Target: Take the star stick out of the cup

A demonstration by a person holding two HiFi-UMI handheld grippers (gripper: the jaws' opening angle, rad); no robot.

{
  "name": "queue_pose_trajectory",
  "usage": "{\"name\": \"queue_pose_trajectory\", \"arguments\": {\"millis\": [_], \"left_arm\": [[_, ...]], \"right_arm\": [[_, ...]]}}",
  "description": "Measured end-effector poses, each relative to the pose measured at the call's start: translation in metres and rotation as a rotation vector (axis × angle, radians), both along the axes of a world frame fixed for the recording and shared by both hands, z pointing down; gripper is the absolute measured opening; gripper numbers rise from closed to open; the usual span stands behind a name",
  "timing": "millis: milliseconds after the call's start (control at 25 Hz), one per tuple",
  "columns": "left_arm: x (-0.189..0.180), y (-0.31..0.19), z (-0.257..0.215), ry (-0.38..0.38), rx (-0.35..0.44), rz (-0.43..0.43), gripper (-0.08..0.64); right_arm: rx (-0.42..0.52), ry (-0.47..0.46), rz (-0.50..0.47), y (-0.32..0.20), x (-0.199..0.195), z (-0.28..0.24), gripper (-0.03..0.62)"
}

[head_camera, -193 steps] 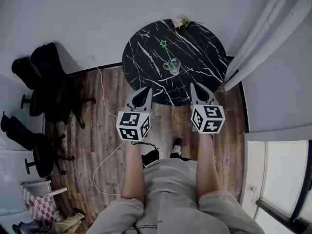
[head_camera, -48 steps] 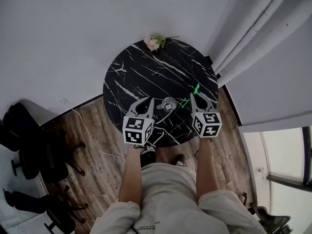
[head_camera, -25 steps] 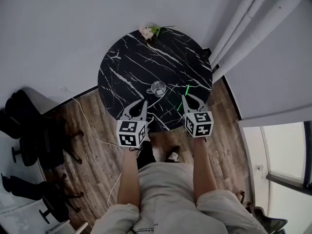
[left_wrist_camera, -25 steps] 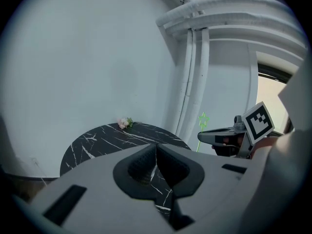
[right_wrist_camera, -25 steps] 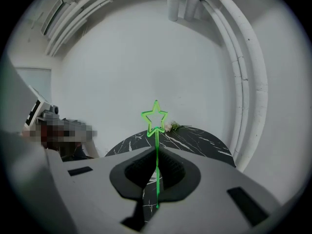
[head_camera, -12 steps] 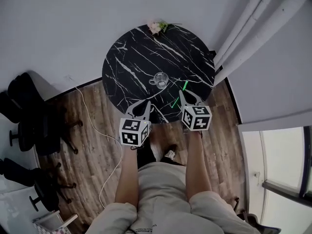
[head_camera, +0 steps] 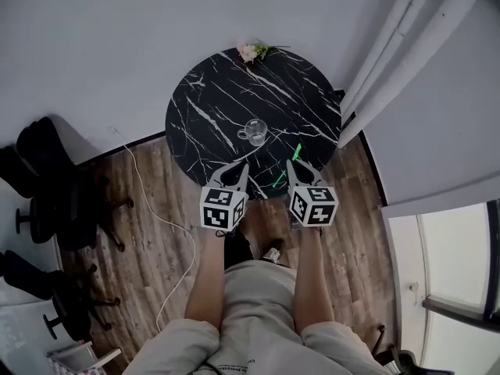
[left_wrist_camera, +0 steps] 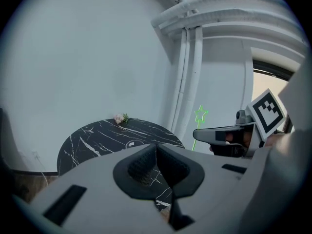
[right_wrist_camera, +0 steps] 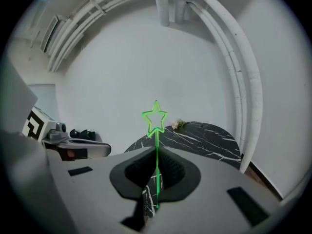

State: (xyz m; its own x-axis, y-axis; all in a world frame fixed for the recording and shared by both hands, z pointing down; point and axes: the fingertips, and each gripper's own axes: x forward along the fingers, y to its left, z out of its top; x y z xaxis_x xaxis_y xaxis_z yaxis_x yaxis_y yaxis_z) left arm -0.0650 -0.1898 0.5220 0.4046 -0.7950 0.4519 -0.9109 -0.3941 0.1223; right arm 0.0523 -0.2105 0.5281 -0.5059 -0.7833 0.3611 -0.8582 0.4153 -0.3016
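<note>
Where task stands: removal judged done; star stick [right_wrist_camera: 156, 145] is seen wholly out of cup [head_camera: 254, 131], and nothing can be made out left inside.
Star stick, loc.: carried in air over near edge of table [head_camera: 211, 108], star end fwd; well apart from cup, to its right.
Right gripper [head_camera: 292, 166]: jaws pressed onto lower shaft of stick; 1 item pinched.
Left gripper [left_wrist_camera: 156, 152]: jaws pressed together, nothing between; kept beside right gripper at table's near edge.
Cup: clear glass w/ handle, upright near table centre; touched by neither gripper.
Left to do: judged little; at most stick to be laid down, which is not asked by task sentence.
Brands/labels: none found on cup, stick or table.
Writing: none legible; only square b/w marker patterns are borne by the 2 gripper cubes [head_camera: 312, 205].
Other: 1 flower sprig [head_camera: 251, 51] at table's far rim.
</note>
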Motion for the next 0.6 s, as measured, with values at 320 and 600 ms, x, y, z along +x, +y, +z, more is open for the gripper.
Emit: {"name": "queue_pose_trajectory", "arguments": {"millis": [320,600], "left_arm": [[0.020,-0.015,-0.001,-0.012,0.013,0.025,0.023],[0.020,0.001,0.001,-0.001,0.001,0.034,0.023]], "right_arm": [[0.013,0.013,-0.008,0.006,0.012,-0.001,0.039],[0.032,0.037,-0.030,0.008,-0.004,-0.008,0.040]]}}
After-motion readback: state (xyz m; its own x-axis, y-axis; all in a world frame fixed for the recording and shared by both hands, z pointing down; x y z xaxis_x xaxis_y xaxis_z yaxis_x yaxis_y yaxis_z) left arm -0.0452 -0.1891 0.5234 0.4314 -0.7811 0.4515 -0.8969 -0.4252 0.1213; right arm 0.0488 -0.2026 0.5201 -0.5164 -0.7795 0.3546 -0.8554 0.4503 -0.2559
